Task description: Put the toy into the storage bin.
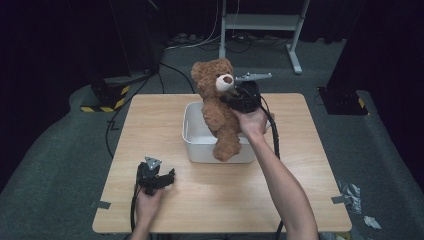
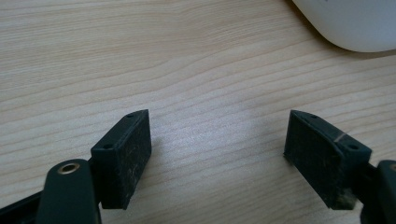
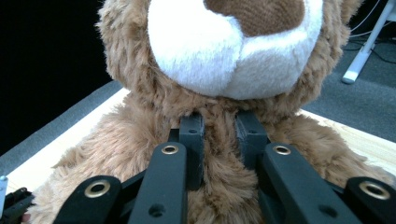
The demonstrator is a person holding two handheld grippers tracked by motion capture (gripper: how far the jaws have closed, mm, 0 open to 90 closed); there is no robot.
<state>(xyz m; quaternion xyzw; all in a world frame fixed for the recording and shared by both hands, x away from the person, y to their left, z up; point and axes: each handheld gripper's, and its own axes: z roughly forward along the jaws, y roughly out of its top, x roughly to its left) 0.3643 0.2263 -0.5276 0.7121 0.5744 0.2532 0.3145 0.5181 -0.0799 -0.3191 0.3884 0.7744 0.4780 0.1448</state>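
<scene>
A brown teddy bear [image 1: 218, 107] with a white muzzle hangs upright above a white bin [image 1: 196, 142] in the middle of the wooden table [image 1: 150, 125]. My right gripper [image 1: 234, 97] is shut on the fur at its neck and chest, just under the muzzle. In the right gripper view the bear [image 3: 219, 74] is very close and the two black fingers [image 3: 192, 140] pinch a fold of fur. My left gripper [image 1: 169, 177] rests low on the table near the front left. Its pads [image 2: 123, 156] stand wide apart over bare wood, with nothing between them.
A corner of the white bin [image 2: 345, 23] shows at the top right of the left gripper view. Cables trail from both grippers off the table's front edge. Beyond the table are a grey carpet, a white metal stand [image 1: 260, 22] and black-and-yellow hazard tape [image 1: 105, 102].
</scene>
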